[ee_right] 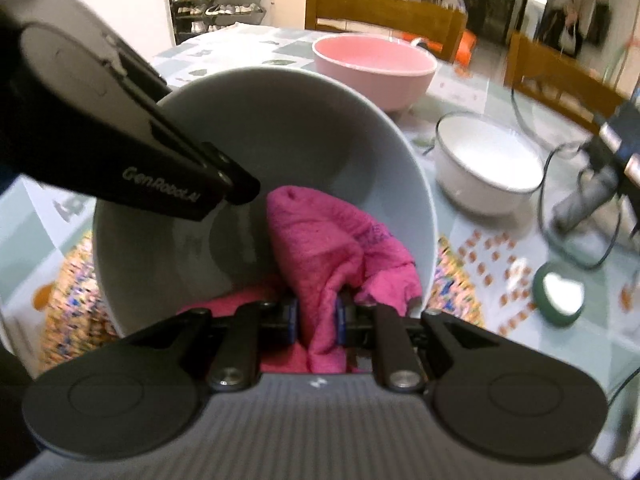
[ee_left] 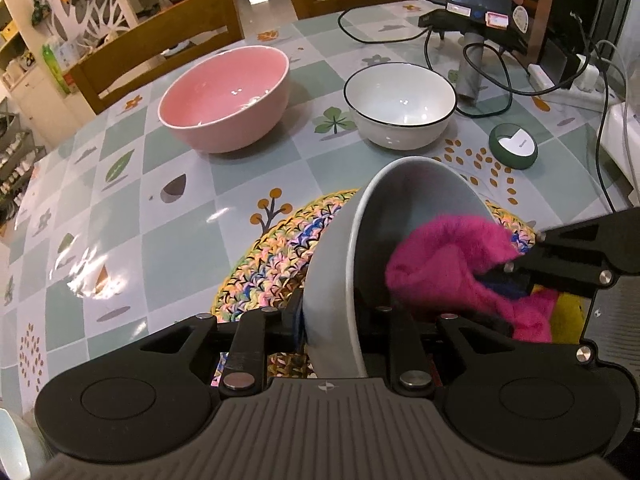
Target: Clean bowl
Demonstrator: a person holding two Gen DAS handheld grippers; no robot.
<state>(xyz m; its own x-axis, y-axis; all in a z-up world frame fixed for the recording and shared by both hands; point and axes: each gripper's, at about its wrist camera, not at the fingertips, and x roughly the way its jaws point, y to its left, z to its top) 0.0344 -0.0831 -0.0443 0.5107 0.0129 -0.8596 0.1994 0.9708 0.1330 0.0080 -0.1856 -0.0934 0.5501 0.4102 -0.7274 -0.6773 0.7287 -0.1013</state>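
The table (ee_left: 120, 208) carries a checkered, leaf-printed cloth. On it rest a pink bowl (ee_left: 226, 98), a white bowl (ee_left: 400, 106), a braided mat (ee_left: 276, 252), a green round device (ee_left: 513, 152) and cables (ee_left: 492, 80).

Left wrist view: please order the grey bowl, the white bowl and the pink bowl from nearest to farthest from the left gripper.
1. Grey bowl: clamped by its rim in the left gripper, tilted above the woven mat.
2. White bowl and pink bowl: both farther back on the table, white right, pink left; too close to rank.
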